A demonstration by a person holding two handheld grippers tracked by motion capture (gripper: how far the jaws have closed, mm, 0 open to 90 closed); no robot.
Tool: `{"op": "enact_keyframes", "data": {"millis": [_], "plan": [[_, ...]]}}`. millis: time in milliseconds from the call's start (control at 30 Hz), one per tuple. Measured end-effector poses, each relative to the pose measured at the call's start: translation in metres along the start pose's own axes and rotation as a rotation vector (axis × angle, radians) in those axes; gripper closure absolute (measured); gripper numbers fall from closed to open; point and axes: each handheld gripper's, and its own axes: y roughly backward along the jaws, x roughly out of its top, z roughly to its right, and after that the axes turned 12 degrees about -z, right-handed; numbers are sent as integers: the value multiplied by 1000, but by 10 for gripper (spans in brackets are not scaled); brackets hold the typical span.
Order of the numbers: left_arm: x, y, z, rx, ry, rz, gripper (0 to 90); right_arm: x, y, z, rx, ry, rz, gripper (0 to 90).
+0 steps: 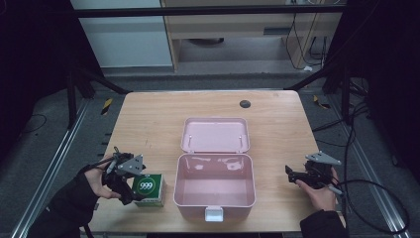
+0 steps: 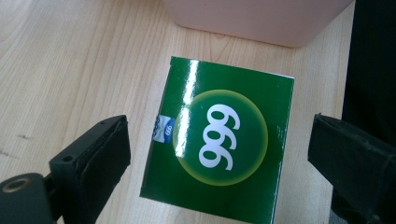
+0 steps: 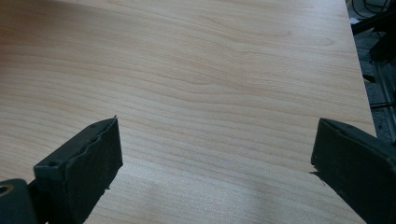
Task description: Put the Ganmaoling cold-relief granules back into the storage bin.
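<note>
Beside open pink case (image 1: pixel 215 186): green box (image 2: pixel 217 140) between spread left gripper (image 2: pixel 219 154); right gripper (image 3: pixel 215 158) spread.

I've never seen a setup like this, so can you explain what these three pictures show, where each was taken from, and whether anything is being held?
A person at a wooden table holds a two-jawed tool in each hand. The high view looks down from above; the other two come from cameras riding on each tool, looking along its black jaws. On the table sits an open pink case, lid back and nothing visible inside, and beside it a green box marked 999. The left hand-held gripper has its jaws wide on either side of that box without touching it. The right hand-held gripper is open above bare wood. Nothing is held.
</note>
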Motion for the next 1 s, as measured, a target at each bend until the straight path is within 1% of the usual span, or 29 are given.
{"op": "enact_keyframes", "data": {"millis": [267, 600, 800, 1000], "plan": [[3, -6, 0, -3, -19, -20, 49, 0, -1, -1, 1, 7, -8, 21], [6, -20, -1, -17, -35, -58, 42, -1, -3, -2, 2, 15, -26, 18], [6, -31, -2, -28, -33, -72, 45, -1, -4, -2, 2, 16, -31, 18], [4, -38, -3, -37, -28, -70, 49, -1, -5, -2, 4, 19, -39, 18]]}}
